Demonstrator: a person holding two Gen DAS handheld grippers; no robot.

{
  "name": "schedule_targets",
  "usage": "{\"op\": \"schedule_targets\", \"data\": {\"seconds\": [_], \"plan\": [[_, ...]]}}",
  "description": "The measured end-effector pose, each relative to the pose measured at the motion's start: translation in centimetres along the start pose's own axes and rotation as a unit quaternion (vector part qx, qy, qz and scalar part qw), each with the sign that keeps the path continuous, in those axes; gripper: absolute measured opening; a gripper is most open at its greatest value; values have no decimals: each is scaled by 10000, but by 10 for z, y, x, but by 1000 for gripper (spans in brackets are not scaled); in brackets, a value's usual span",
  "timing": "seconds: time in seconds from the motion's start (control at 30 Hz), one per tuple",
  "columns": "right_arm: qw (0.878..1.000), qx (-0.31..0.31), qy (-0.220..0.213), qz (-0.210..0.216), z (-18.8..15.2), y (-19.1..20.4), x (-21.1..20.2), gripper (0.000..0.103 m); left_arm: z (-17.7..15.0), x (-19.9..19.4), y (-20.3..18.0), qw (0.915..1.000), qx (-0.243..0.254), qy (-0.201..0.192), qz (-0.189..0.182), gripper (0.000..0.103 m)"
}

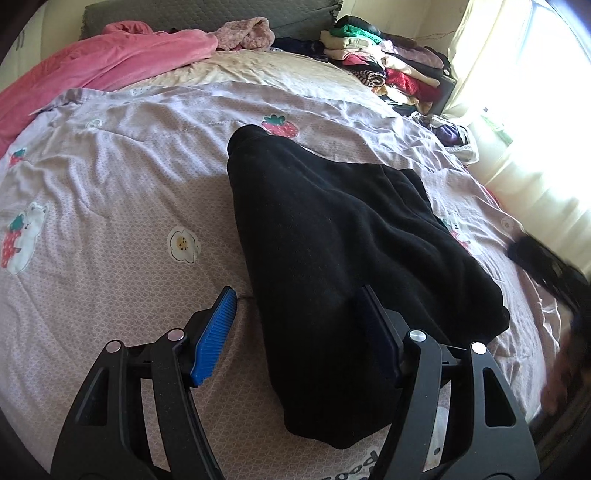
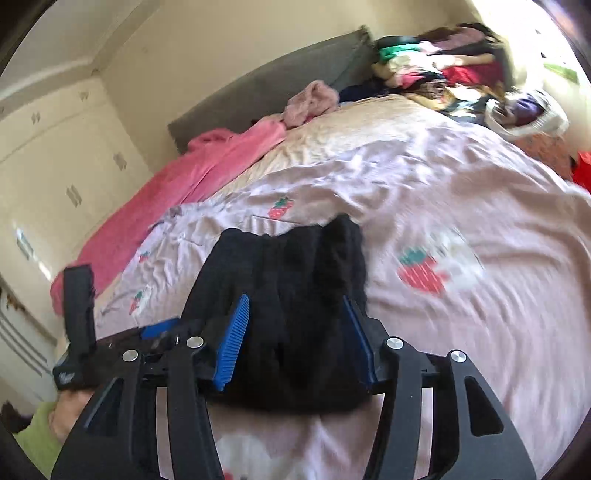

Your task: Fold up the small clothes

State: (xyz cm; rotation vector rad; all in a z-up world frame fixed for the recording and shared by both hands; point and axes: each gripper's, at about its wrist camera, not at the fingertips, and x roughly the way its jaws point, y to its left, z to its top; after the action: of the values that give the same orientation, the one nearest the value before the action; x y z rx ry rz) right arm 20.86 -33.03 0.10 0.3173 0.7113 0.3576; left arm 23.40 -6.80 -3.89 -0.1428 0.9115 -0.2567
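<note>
A black fleece garment [image 1: 332, 258] lies partly folded on the lilac strawberry-print quilt [image 1: 110, 206]. My left gripper [image 1: 299, 291] is open above its near end, one blue pad over the quilt and the other over the black cloth. In the right wrist view the same garment [image 2: 295, 280] lies between the open fingers of my right gripper [image 2: 295, 299], which hovers over its near edge. The right gripper also shows as a dark blur at the right edge of the left wrist view [image 1: 546, 266]. The left gripper and the hand holding it show at lower left in the right wrist view [image 2: 79, 325].
A pink blanket [image 1: 103, 62] lies along the bed's far left. A grey headboard [image 1: 207, 14] stands behind it. A stack of folded clothes [image 1: 388, 62] sits at the far right corner, with a white basket [image 2: 528, 114] and a bright curtain [image 1: 517, 110] beside it.
</note>
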Motion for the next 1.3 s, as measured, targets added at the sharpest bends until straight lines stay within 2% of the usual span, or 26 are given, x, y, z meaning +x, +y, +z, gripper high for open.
{"op": "schedule_targets", "data": {"seconds": [0.17,0.27,0.3,0.43,0.5,0.53,0.63,0.73,0.8,0.87,0.97,1.17,1.27,1.3], "plan": [[9979,199,620,-6,18,-5,55,54,-1,-2,-1,10000,52,23,-46,59],[9955,365,872,-48,21,-13,79,50,-1,-4,-2,9999,108,38,-72,59],[9951,358,918,-36,19,-15,85,40,-2,-4,-2,9999,114,45,-88,59],[9942,412,960,268,15,-16,89,27,-3,-6,-4,9998,186,42,-96,59],[9961,161,841,228,15,-10,86,16,-3,-7,-4,9997,182,48,-123,60],[9972,-82,735,107,15,-5,84,14,-3,-7,-5,9997,177,51,-132,60],[9971,-574,486,-135,15,10,77,12,-2,-8,-7,9997,188,61,-160,60],[9962,-739,254,-397,16,13,65,11,-2,-10,-10,9994,233,78,-249,61],[9946,-861,136,-557,18,9,57,11,-2,-12,-14,9990,272,86,-330,66],[9933,-904,190,-691,17,3,62,11,-3,-9,-18,9989,314,124,-338,66],[9905,-840,624,-894,2,-8,90,13,-5,-2,-18,9989,282,214,-303,66],[9915,-717,479,-976,1,-10,75,24,-8,1,-14,9988,218,280,-324,67],[9931,-624,174,-975,-1,-3,47,29,-8,0,-13,9991,229,232,-285,67],[9948,-555,23,-848,-4,1,32,29,-9,-1,-12,9991,226,227,-295,67]]}}
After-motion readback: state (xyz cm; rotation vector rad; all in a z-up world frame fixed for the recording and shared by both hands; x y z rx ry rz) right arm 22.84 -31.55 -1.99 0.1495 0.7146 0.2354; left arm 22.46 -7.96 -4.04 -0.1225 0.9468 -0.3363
